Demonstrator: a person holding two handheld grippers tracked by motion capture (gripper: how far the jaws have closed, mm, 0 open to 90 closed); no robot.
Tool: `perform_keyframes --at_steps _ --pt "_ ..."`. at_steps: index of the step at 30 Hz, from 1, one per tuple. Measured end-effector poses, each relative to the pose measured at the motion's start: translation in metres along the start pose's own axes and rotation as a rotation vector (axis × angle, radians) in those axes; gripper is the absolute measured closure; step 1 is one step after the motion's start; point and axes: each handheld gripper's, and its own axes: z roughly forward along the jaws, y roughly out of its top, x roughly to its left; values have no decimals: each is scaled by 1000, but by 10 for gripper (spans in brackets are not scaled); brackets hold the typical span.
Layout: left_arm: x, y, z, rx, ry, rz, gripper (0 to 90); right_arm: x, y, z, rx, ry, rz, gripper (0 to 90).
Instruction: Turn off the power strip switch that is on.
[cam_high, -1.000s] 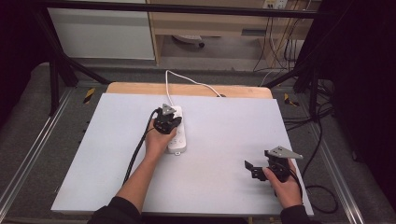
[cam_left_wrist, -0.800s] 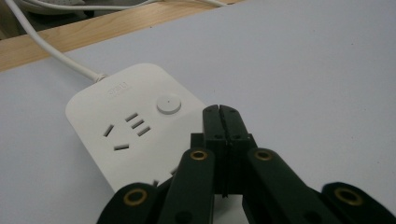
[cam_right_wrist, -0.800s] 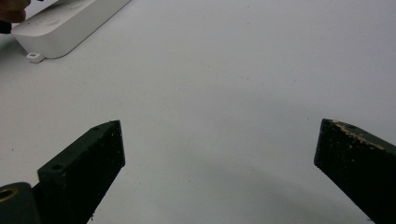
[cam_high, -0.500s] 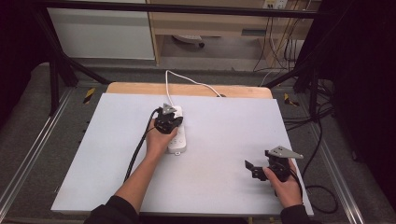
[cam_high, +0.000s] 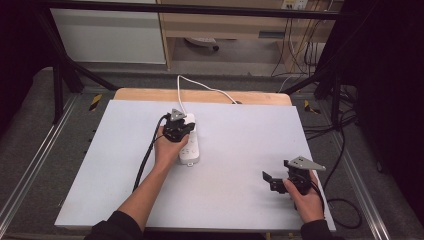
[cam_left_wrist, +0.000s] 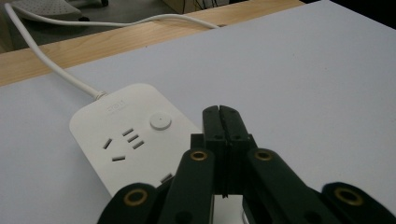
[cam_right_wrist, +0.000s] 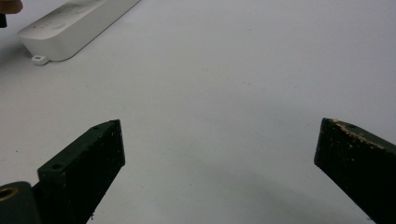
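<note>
left claw (cam_left_wrist: 219, 112) closed above white power strip (cam_left_wrist: 126, 140).

- The high view looks forward and down over the whole worktop (cam_high: 240, 200), with the power strip (cam_high: 190, 147) near its middle.
- The left gripper view hovers close above the strip's socket end.
- The right gripper view sits low, facing the strip from afar.

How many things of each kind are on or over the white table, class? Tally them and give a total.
White power strip: 1
Black grippers: 2, the left gripper and the right gripper
Total: 3
</note>
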Motion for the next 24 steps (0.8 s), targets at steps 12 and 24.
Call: perform_keyframes --at_steps 12,24 --pt "0 2 -5 -27 11 -2 900 0 -1 0 4 -1 1 25" --pt "-1 1 -3 -35 6 -7 690 0 0 0 7 4 3 25"
